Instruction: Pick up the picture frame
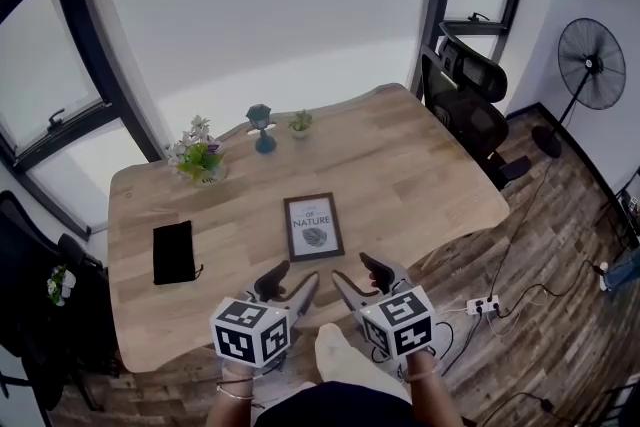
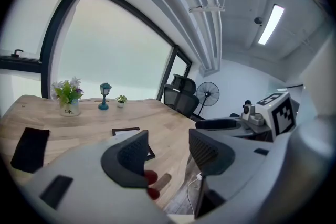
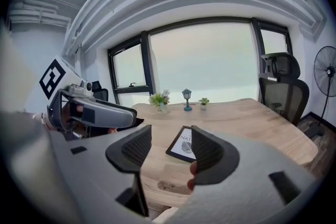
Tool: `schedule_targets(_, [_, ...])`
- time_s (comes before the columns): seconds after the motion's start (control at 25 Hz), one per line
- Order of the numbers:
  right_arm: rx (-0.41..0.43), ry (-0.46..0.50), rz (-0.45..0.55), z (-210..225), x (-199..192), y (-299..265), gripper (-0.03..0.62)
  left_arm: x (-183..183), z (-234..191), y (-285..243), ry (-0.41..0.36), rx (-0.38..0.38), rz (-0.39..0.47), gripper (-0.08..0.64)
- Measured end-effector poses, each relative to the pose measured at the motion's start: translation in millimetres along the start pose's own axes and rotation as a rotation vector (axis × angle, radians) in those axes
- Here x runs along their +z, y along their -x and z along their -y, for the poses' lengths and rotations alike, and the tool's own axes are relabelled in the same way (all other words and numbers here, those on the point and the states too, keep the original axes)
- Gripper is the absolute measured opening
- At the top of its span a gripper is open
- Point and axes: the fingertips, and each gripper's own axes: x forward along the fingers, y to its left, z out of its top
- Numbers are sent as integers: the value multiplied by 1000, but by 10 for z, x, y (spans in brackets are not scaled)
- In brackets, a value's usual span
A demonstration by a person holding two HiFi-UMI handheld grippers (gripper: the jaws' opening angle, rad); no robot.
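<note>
Wooden table (image 1: 430,165): picture frame (image 1: 313,227) flat near front edge; L gripper (image 1: 290,280) & R gripper (image 1: 362,277) hover at that edge, jaws apart, empty.

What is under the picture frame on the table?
The frame lies flat on the wooden table, with bare wood all around it. The spot directly beneath is covered by the frame itself.

Left gripper (image 1: 292,281) and right gripper (image 1: 358,279) are grey, black-padded
</note>
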Motion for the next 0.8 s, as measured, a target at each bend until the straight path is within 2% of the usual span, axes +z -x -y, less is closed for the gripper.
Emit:
schedule_targets(0.36, [24,12,-34,277,98,-423,213,126,-297,-354,5,29,-36,221])
schedule_targets(0.8, [33,21,-105,604,37,-974,212,129,-766,-795,59,57,-67,219])
